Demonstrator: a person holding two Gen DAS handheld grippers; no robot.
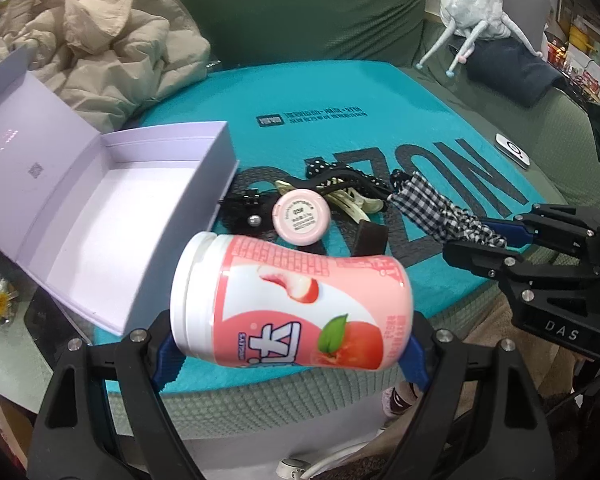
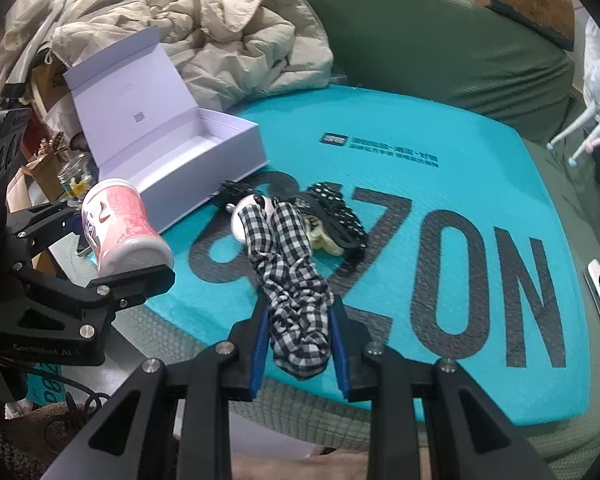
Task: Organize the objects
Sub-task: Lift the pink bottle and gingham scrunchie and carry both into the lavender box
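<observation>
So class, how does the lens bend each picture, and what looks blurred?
Left wrist view: fisheye curves the teal mat edge, corners go black, the held bottle looks soft close up. Right wrist view: same curving and dark corners; the checked cloth is sharp, the jacket behind softer.

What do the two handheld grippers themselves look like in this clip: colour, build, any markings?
Both are matte black linkage frames with silver screw heads and blue ribbed finger pads. The left gripper body reads "GenRobot.AI" in the right wrist view; the right gripper carries white "DAS" lettering in the left wrist view. No sleeves or hands show.
</observation>
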